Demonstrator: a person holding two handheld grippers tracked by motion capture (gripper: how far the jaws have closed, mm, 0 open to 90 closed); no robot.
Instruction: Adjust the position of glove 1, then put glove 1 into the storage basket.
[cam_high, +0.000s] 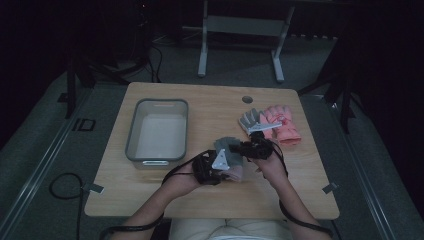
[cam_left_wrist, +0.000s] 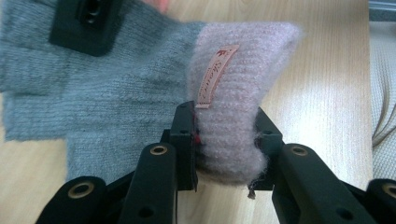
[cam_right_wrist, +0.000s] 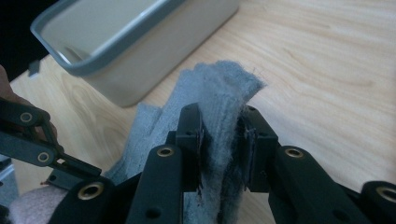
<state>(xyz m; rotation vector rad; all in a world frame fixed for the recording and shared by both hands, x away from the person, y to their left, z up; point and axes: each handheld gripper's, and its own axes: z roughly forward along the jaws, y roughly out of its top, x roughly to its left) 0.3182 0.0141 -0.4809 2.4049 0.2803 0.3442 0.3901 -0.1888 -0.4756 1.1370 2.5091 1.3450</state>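
A grey knit glove with a pale pink cuff hangs just above the wooden table near its front middle, stretched between both grippers. My left gripper is shut on the cuff, just below a small sewn label. My right gripper is shut on the grey finger end of the glove. In the high view the left gripper is at the glove's near-left side and the right gripper at its right. The right gripper also shows at the top of the left gripper view.
A grey-rimmed plastic bin stands on the left half of the table, seen close by as the bin in the right gripper view. Another grey glove and a pink glove lie at the right. A round hole is near the far edge.
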